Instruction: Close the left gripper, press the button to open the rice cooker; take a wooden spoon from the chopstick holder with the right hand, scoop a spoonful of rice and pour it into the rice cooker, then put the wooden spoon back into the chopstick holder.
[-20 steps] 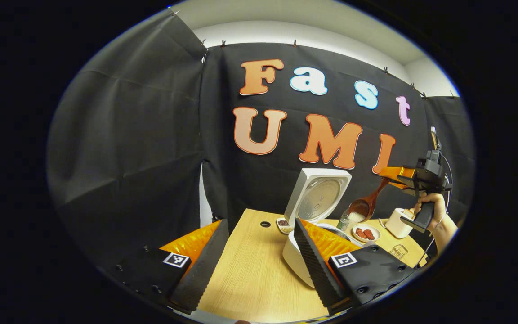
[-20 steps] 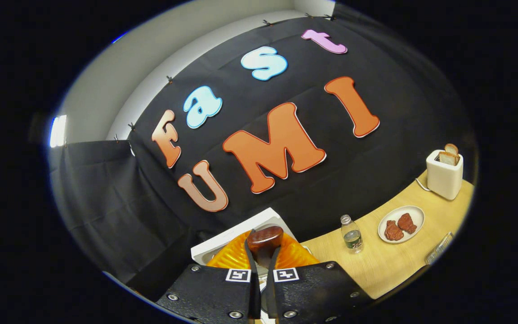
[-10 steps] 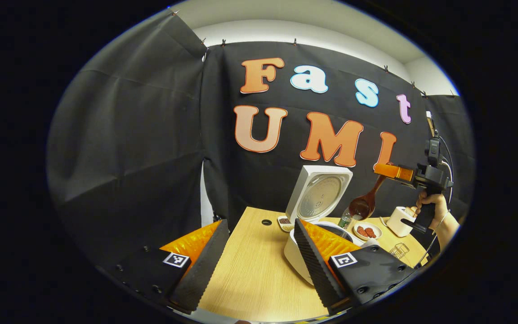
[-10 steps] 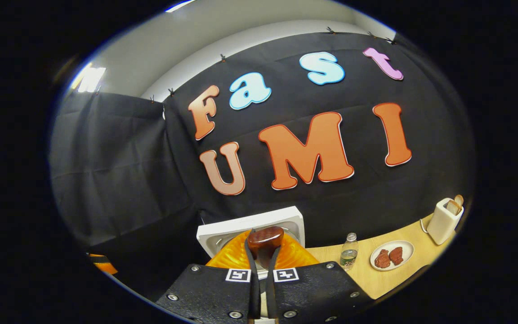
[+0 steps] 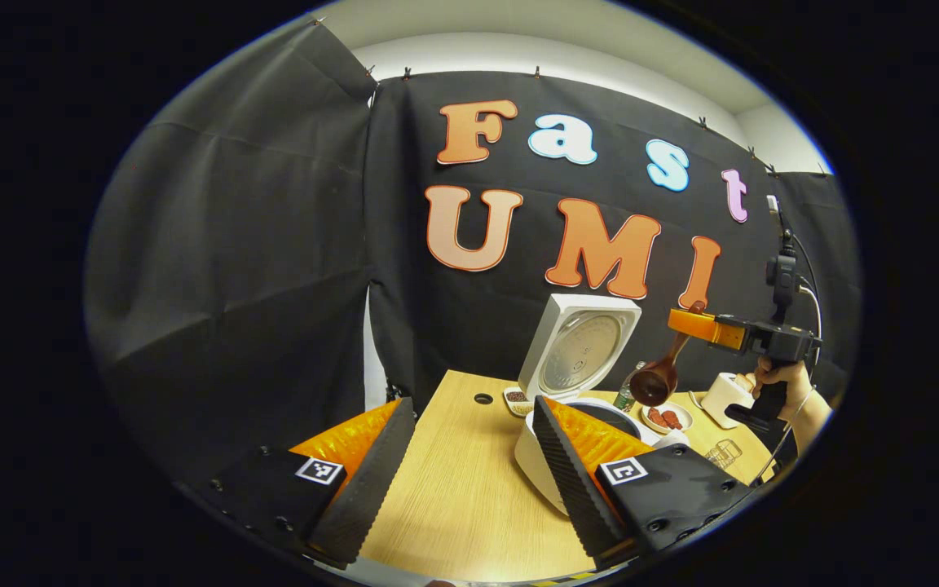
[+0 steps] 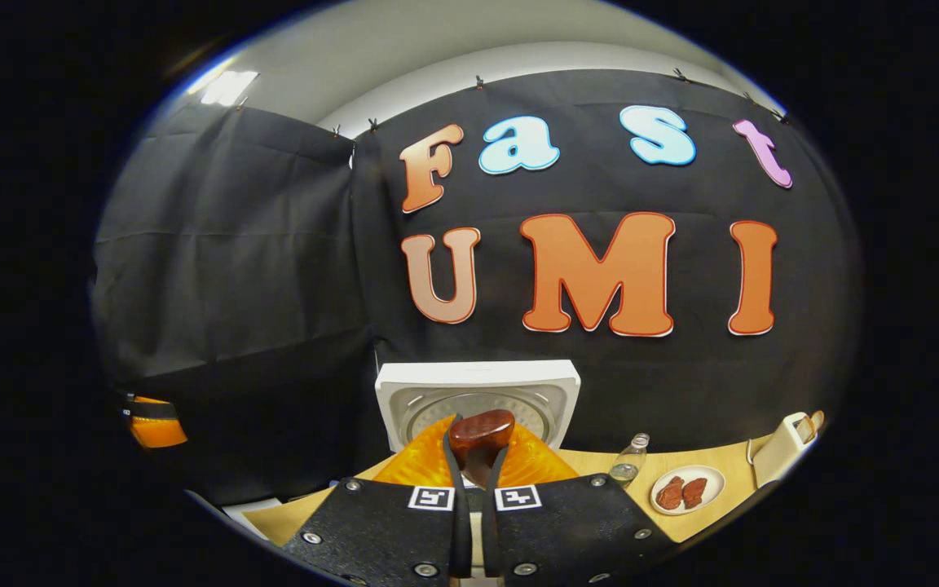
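White rice cooker [image 5: 555, 456], lid [image 5: 579, 352] up, just beside left claw [image 5: 469, 469]. Dark brown wooden spoon [image 5: 659, 377] clamped in right claw [image 6: 469, 473], bowl hanging above cooker.

I'm seeing the rice cooker [image 5: 555, 456] sitting on the tabletop [image 5: 453, 489], lid standing open behind it. To its right are lying a bottle [image 6: 626, 466], a plate [image 6: 688, 489], then a toaster [image 6: 787, 448]; a small dish [image 5: 514, 399] is sitting left of the lid.
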Demonstrator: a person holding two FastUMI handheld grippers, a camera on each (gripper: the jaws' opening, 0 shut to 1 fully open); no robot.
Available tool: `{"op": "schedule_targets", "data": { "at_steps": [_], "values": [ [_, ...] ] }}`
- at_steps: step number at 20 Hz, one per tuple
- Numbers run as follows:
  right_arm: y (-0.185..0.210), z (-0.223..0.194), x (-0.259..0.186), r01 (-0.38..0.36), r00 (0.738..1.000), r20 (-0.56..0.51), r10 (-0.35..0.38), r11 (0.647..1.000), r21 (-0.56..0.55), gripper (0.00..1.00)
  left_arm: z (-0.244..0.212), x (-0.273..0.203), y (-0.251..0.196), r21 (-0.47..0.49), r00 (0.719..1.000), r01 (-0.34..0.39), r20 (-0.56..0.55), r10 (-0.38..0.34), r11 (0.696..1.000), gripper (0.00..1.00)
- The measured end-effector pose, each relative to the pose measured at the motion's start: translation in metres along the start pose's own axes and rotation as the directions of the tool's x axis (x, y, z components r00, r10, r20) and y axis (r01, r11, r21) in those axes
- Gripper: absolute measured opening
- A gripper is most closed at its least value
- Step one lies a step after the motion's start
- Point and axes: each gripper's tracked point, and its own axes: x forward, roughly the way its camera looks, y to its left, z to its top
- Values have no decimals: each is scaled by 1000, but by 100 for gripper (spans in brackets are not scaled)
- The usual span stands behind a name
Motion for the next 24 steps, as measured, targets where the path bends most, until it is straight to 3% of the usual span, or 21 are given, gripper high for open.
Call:
{"op": "schedule_targets", "data": {
  "at_steps": [6,8,9,10,12,14,20,24],
  "values": [
    [-47,10,-27,34,999,20,-39,983,183,4,-1,6,-20,-38,1000,8,-2,-8,999,99],
    [-73,15,-43,61,997,35,-71,972,228,4,2,8,-35,-65,1000,25,6,-25,998,99],
    [-88,17,-52,77,995,44,-90,969,235,9,4,8,-44,-75,999,31,14,-31,997,97],
    [-104,17,-60,97,993,46,-111,966,238,4,5,9,-52,-79,999,32,22,-30,996,97],
    [-136,14,-82,132,988,42,-147,958,255,9,6,12,-71,-78,999,27,30,-25,997,99],
    [-173,11,-104,169,981,40,-187,944,284,4,9,15,-96,-73,999,31,42,-28,997,98],
    [-275,-21,-164,284,954,-10,-300,891,355,4,9,21,-163,-62,998,29,57,-26,998,99],
    [-320,-55,-193,337,938,-52,-343,863,376,4,10,20,-198,-101,997,21,81,-13,995,99]
  ]
}}
